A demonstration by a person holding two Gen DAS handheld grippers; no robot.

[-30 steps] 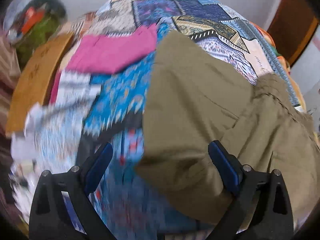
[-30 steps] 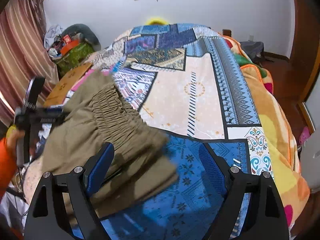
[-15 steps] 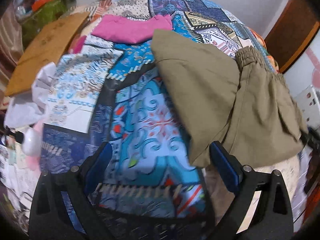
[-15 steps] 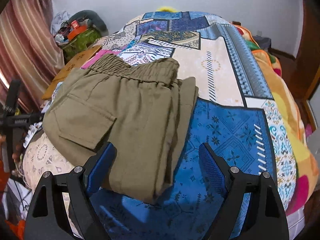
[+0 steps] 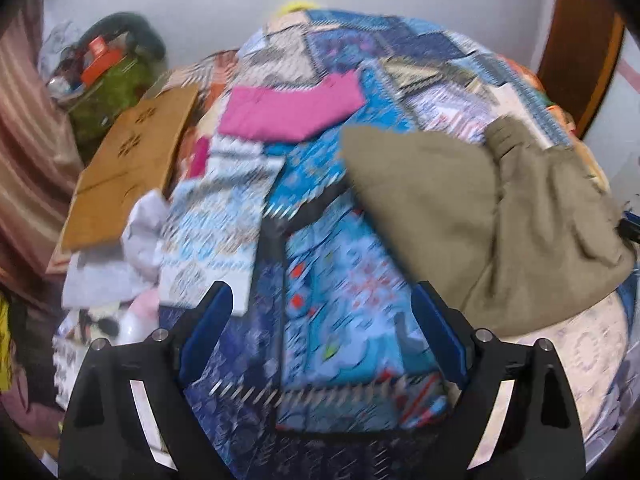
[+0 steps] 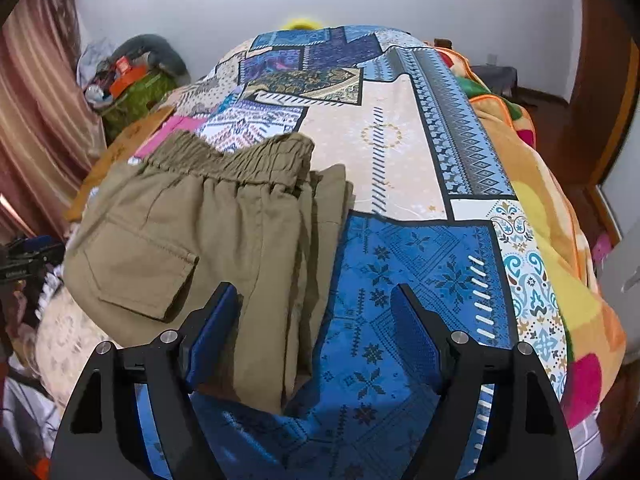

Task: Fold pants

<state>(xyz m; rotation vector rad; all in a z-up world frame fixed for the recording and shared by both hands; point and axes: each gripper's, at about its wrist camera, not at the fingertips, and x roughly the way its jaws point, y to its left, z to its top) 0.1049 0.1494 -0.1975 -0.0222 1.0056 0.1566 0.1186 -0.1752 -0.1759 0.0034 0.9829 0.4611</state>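
The olive-green pants (image 6: 224, 240) lie folded on the patchwork bedspread (image 6: 400, 240), elastic waistband toward the far side and a back pocket facing up. In the left wrist view the pants (image 5: 500, 220) lie to the right. My left gripper (image 5: 322, 308) is open and empty, above the bedspread to the left of the pants. My right gripper (image 6: 314, 304) is open and empty, just above the pants' near right edge. The other gripper (image 6: 28, 258) shows at the left edge of the right wrist view.
A pink garment (image 5: 292, 108) lies on the bed beyond the pants. A brown wooden board (image 5: 132, 160) and a green bag (image 5: 112, 92) sit at the left side. An orange blanket (image 6: 552, 200) covers the bed's right edge. A striped curtain (image 6: 36, 92) hangs left.
Both grippers have let go of the pants and drawn back. The pants dropped flat onto the bed, folded. The left gripper has swung left and upward, away from the pants.
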